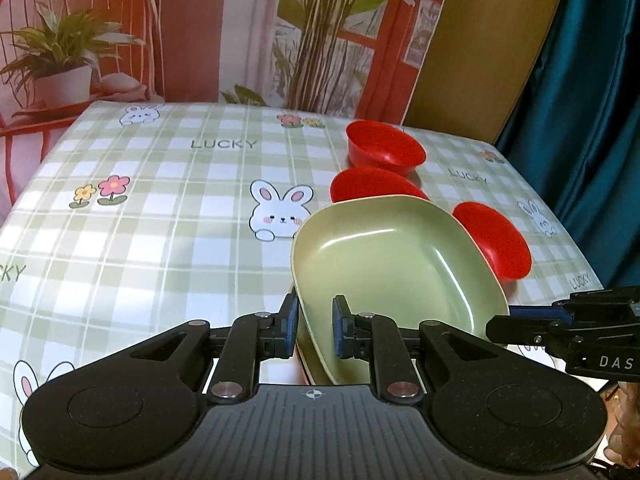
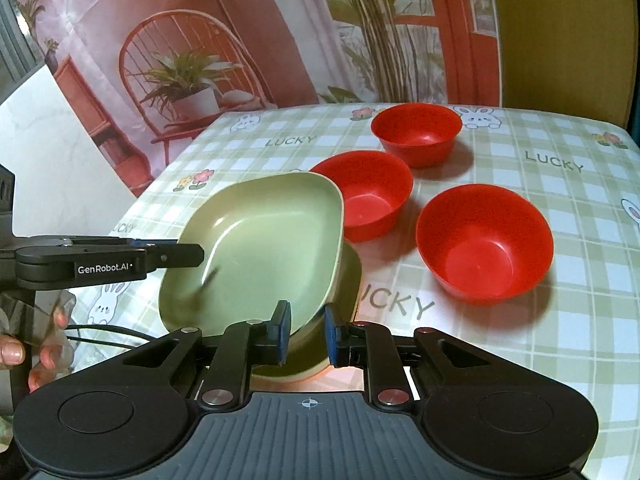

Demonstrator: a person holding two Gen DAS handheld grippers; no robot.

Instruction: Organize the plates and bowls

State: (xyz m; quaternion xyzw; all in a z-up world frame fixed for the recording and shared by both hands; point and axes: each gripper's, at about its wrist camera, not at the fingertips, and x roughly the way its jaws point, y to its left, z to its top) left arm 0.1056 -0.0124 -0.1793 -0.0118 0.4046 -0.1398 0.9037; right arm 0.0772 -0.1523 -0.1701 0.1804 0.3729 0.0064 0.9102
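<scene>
Tablecloth (image 1: 160, 208) was green plaid w/ bunnies and "LUCKY" print, photo backdrop behind it. It looked like vinyl, prob slick under dishes.

Top plate (image 1: 392, 264) was tilted, near edge raised, sitting over a 2nd green plate (image 2: 348, 276) flat on the cloth. My left gripper (image 1: 314, 326) had its pads either side of the top plate's near-left rim. Small gap was showing at the right pad, so I couldn't tell if it was clamped or just straddling. My right gripper (image 2: 306, 332) straddled the near-right rim the same way; jaws were narrow, and I couldn't tell if they were pinching either.

Handling, my guess: the plates were rigid plastic or melamine, light, glossy, so slippery between pads. Raised rim is thin and the only real hold, so take it deep w/ pads square on the wall. They prob won't shatter, but could skate or clatter if dropped. Nesting needs corners lined up, since they're rounded rectangles.

3 red bowls sat upright and apart on the right half: far bowl (image 2: 416, 132), mid bowl (image 2: 364, 196) just behind the top plate's far edge, and near bowl (image 2: 484, 240). They looked like thin, light plastic w/ smooth walls, so grab at the lip.

Contents: all bowls empty, top plate empty, and the lower plate held only the plate above it.
</scene>
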